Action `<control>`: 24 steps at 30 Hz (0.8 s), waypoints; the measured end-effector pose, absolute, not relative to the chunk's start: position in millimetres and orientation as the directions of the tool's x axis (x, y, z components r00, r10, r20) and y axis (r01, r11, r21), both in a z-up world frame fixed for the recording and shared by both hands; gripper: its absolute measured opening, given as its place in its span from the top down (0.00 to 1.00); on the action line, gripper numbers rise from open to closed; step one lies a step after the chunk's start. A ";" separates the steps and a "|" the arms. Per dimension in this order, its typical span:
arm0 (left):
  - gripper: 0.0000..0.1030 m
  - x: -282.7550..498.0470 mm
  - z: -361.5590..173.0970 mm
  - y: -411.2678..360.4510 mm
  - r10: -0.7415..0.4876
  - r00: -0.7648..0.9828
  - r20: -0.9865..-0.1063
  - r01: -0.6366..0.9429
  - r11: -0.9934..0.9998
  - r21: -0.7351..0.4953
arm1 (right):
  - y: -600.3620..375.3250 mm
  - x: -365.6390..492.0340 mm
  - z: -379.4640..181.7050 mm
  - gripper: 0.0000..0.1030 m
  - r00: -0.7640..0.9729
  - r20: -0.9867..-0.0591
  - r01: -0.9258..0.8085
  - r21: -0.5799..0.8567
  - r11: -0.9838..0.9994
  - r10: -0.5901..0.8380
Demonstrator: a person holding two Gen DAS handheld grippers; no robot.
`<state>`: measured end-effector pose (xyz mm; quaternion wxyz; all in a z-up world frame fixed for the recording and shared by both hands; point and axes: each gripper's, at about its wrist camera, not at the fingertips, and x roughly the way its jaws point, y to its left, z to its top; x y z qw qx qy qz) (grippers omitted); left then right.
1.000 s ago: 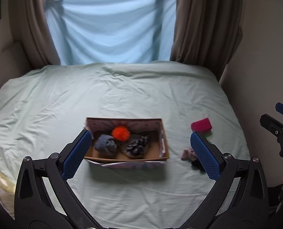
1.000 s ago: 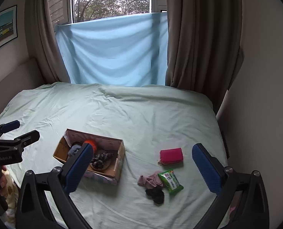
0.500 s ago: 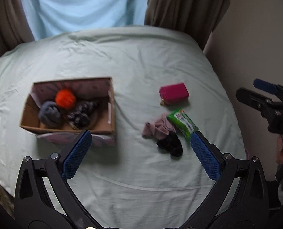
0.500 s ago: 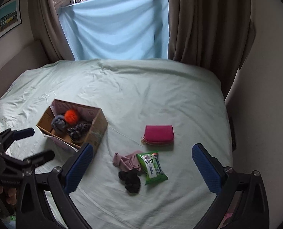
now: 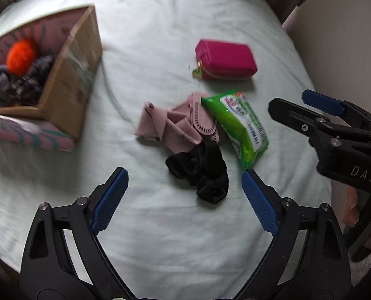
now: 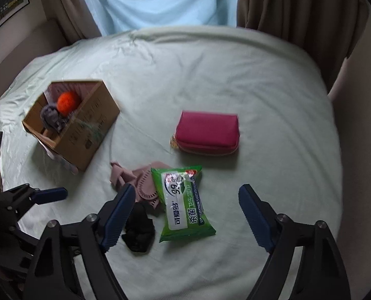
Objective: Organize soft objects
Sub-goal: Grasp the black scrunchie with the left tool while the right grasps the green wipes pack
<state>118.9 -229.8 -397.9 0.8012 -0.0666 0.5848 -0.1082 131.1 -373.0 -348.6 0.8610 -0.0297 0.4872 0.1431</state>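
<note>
On the pale green bed sheet lies a small pile: a black scrunchie, a dusty pink cloth piece and a green wipes pack. A magenta pouch lies just beyond. My left gripper hovers over the scrunchie, its jaws closing but clear of it. My right gripper hovers over the wipes pack, jaws closing too, pads not touching. Each gripper shows in the other's view: right gripper, left gripper.
A cardboard box sits to the left, holding an orange pompom and dark fuzzy items. The bed's right edge meets a wall; curtains and a blue cloth hang at the far end.
Both grippers have come down and tilted towards the pile, which now looms large between their fingers. The box has slid to the left of both views. Both jaws stand a little narrower.
</note>
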 end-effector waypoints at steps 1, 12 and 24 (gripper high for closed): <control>0.12 120.7 -405.0 -232.8 -0.252 0.285 -0.925 0.086 0.968 -0.238 | -373.3 133.3 -355.7 0.24 0.473 -0.853 -0.282 0.092 0.955 0.222; 0.32 131.0 -465.9 -262.2 -0.241 0.213 -0.947 0.059 0.970 -0.234 | -364.9 159.3 -427.4 0.29 0.324 -0.911 -0.378 0.121 0.918 0.253; 0.79 138.1 -461.6 -249.8 -0.213 0.208 -0.955 0.082 0.976 -0.200 | -359.4 164.0 -448.2 0.57 0.267 -0.924 -0.379 0.160 0.912 0.273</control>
